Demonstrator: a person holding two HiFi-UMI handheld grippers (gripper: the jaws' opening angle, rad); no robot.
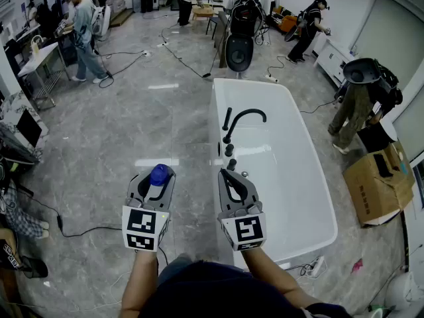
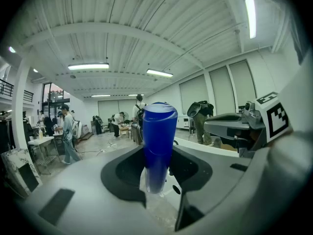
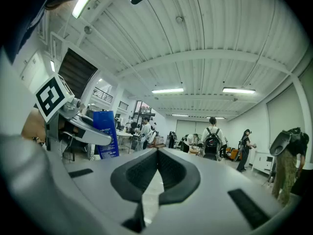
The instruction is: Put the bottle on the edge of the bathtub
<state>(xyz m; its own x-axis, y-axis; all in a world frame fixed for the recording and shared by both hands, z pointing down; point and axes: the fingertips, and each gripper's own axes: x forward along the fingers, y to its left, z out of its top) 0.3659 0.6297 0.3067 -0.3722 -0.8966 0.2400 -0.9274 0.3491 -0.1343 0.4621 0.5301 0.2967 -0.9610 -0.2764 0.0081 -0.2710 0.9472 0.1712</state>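
Here the fingers of the left gripper [image 1: 157,181] squeeze the blue bottle [image 2: 159,141] upright, beside the bathtub [image 1: 215,131]. It looks light, hard and slippery; hold its middle. The right gripper [image 1: 232,174] has its fingers pressed together, empty.

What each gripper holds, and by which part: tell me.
Left gripper is shut on the blue bottle, pads on its body's sides, top clear above. Right gripper is shut, holding nothing.

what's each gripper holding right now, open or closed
Left gripper: closed on the blue bottle.
Right gripper: closed, holding nothing.
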